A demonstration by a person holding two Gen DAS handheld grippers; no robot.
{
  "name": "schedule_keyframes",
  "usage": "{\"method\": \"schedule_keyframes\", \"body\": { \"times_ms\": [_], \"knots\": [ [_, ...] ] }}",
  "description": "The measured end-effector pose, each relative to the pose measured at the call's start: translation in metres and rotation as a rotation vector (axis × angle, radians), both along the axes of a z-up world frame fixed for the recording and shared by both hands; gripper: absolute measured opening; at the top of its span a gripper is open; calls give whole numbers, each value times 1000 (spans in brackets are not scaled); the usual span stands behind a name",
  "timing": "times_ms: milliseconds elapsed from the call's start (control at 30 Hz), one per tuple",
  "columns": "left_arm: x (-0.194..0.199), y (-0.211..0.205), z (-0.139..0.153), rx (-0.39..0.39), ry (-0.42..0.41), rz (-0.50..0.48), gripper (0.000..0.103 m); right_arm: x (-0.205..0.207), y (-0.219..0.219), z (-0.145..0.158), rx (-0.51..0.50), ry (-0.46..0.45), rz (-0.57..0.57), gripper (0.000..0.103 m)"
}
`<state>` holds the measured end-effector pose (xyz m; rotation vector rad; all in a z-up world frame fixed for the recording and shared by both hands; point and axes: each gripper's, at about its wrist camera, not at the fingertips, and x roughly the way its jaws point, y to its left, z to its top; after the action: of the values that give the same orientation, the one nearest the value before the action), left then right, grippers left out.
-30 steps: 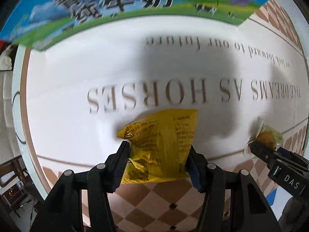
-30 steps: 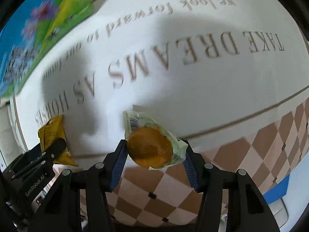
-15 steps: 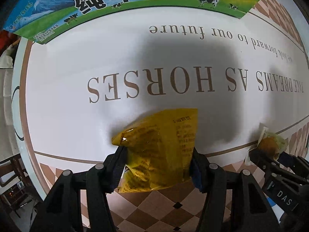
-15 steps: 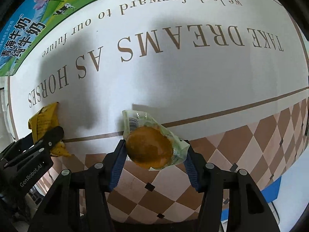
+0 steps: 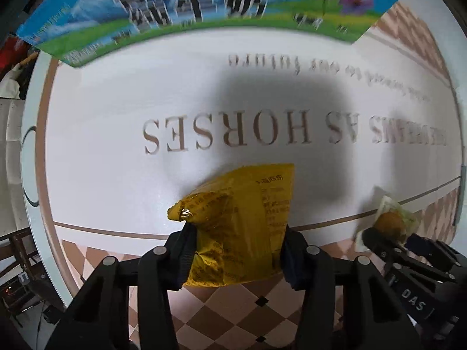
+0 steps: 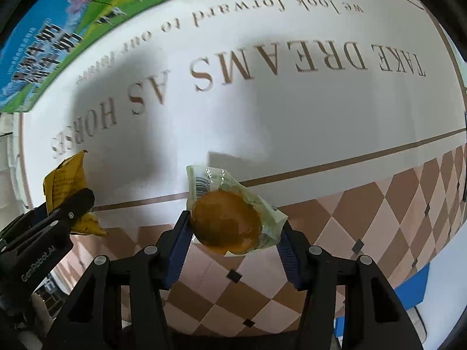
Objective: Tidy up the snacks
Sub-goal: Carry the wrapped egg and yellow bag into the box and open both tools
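Note:
A yellow snack bag (image 5: 242, 221) hangs above the white printed tablecloth (image 5: 116, 151), pinched between the pads of my left gripper (image 5: 238, 258), whose jaws are closing on it. The same yellow snack bag (image 6: 65, 188) shows at the left of the right wrist view. My right gripper (image 6: 232, 243) is shut on a round golden pastry in a clear wrapper (image 6: 230, 218), held over the cloth's checked border. That wrapped pastry (image 5: 391, 220) also appears at the right edge of the left wrist view.
A blue and green milk carton box (image 5: 204, 8) stands at the far side of the table; the same milk box (image 6: 58, 38) is at the upper left in the right wrist view. The table edge (image 5: 38, 175) curves at left, with furniture beyond.
Both grippers have shifted across the cloth with their snacks. The left jaws have squeezed tighter on the yellow bag. The milk box now looms closer at the top.

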<state>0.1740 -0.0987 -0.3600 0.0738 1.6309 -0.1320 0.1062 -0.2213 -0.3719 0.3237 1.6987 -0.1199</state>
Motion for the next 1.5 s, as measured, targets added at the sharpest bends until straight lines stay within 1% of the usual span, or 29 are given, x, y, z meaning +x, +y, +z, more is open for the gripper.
{"method": "schedule_keyframes", "body": {
  "times_ms": [133,200,300,367,467,567,667,733,800,867,1000,1200,1333,1400,1433,1500],
  "knots": [
    [6,4,31,-39,-45,13,46,8,4,25,38,-46,-4,58],
    [10,9,51,-73,-71,28,46,14,6,39,54,-72,0,58],
    [20,15,85,-115,-122,41,46,25,11,70,88,-128,8,58],
    [32,20,112,-144,-165,50,46,35,14,90,109,-165,15,58],
    [53,33,145,-187,-203,69,46,54,19,122,149,-223,25,58],
    [84,39,163,-211,-235,81,46,81,22,153,187,-282,19,58],
    [116,46,167,-220,-246,89,46,118,23,176,191,-334,19,58],
    [135,53,164,-218,-238,94,46,141,25,183,171,-359,24,58],
    [157,57,157,-213,-220,99,46,166,29,180,156,-365,28,58],
    [175,64,143,-216,-179,111,46,190,28,171,140,-357,30,58],
    [204,64,108,-250,-77,126,46,219,27,146,110,-312,35,58],
    [231,52,61,-324,82,153,46,234,28,110,58,-249,54,58],
    [238,41,42,-322,131,131,47,237,28,94,40,-228,61,58],
    [239,34,35,-300,154,110,47,240,28,89,38,-215,68,59],
    [238,32,30,-287,167,108,47,241,28,87,40,-204,74,59],
    [236,29,23,-290,201,110,49,243,28,80,51,-167,79,59]
  ]
}}
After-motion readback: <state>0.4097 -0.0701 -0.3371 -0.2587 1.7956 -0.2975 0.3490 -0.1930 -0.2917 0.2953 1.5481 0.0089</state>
